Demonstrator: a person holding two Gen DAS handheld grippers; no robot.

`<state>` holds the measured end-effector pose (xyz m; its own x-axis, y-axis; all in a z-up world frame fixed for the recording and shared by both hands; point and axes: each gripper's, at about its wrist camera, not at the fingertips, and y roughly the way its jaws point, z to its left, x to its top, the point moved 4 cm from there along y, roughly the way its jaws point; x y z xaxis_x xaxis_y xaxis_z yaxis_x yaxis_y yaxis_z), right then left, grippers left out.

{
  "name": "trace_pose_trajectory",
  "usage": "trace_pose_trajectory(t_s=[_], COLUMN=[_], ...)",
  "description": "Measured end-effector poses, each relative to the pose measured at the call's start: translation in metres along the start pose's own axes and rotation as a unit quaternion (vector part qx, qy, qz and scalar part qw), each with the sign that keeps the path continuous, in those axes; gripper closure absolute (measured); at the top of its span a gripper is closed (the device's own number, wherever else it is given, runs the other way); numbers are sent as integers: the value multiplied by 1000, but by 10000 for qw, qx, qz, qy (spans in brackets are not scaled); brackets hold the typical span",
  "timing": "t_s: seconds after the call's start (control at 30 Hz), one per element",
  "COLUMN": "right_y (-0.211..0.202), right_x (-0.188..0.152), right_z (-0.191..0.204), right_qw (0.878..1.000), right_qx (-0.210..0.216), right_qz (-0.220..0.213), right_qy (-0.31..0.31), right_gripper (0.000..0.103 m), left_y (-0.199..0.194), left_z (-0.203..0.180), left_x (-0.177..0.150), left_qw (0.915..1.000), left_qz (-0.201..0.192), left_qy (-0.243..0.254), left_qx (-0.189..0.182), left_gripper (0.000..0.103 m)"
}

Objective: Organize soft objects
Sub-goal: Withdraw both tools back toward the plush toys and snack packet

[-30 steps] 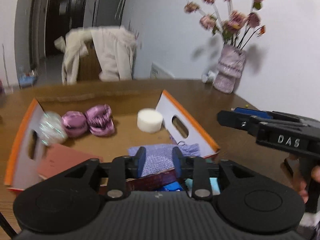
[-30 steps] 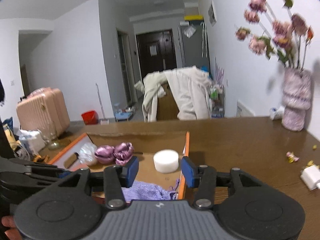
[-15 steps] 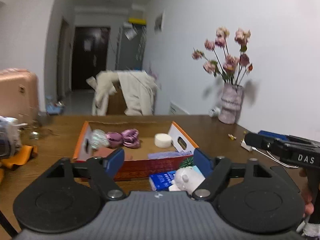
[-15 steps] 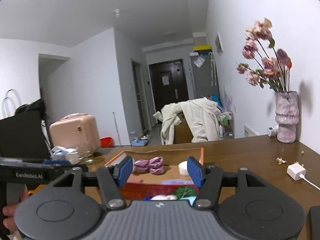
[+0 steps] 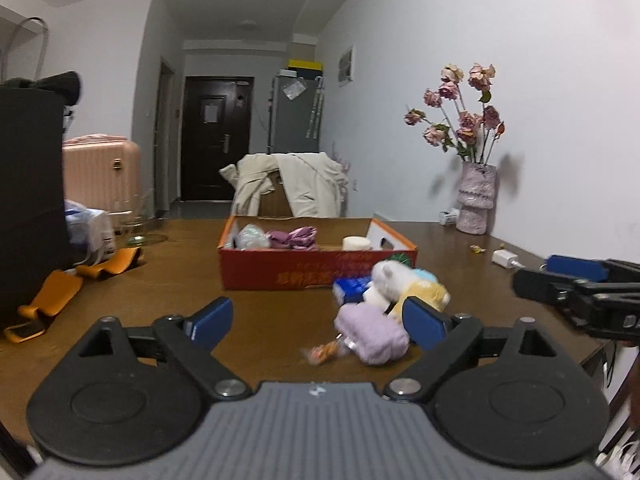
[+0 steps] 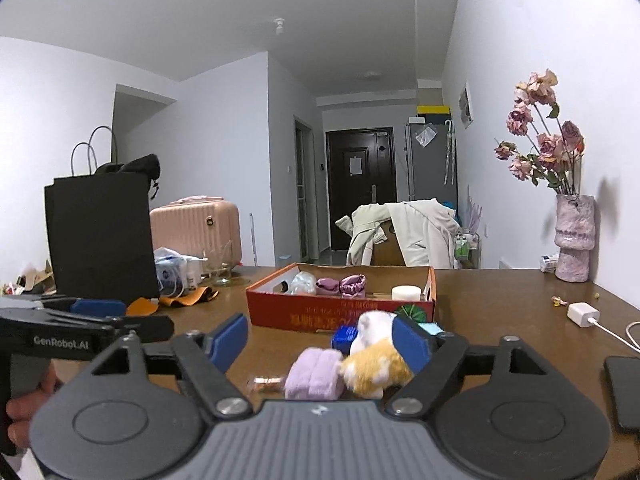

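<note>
A red cardboard box [image 5: 280,272] [image 6: 304,314] sits mid-table with purple soft bundles [image 5: 294,237] [image 6: 342,285] and a white round pad [image 5: 356,243] [image 6: 406,292] inside. In front of it lie a lilac plush pouch [image 5: 370,338] [image 6: 314,374], a white and yellow plush toy [image 5: 404,280] [image 6: 376,364] and a blue packet [image 5: 352,288]. My left gripper [image 5: 318,322] is open and empty, pulled back from the box. My right gripper [image 6: 320,342] is open and empty, with the plush pile between its fingers' line of sight.
A vase of dried roses [image 5: 476,204] [image 6: 574,248] stands by the right wall. A white charger [image 5: 504,258] [image 6: 584,314] and a phone [image 6: 624,392] lie right. A black bag [image 6: 100,236], orange pieces [image 5: 52,300] and a wrapped candy [image 5: 324,352] lie left and near.
Both grippers have drawn back from the box and opened wide. The left gripper was nearly shut over the lilac cloth in the box a second ago. The plush pile is now in view.
</note>
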<state>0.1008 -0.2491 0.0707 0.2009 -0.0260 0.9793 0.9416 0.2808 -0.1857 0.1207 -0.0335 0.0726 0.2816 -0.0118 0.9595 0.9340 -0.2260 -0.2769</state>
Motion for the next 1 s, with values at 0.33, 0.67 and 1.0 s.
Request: trace_pose_trajectory(t_s=[0.33, 0.67, 1.0], right_y=[-18, -9, 8], right_x=[-27, -41, -49], right_z=[7, 5, -5], right_qw=[9997, 9991, 9976], right_qx=[49, 90, 30], right_qz=[88, 275, 475], right_qy=[225, 295, 506], right_gripper=[19, 19, 19], left_y=[-15, -2, 21], left_z=[6, 4, 5], left_x=[-29, -42, -41], left_qw=[9995, 9992, 9987], left_qz=[81, 282, 443], left_qy=[128, 69, 7], left_qx=[277, 271, 246], left_gripper=[7, 7, 7])
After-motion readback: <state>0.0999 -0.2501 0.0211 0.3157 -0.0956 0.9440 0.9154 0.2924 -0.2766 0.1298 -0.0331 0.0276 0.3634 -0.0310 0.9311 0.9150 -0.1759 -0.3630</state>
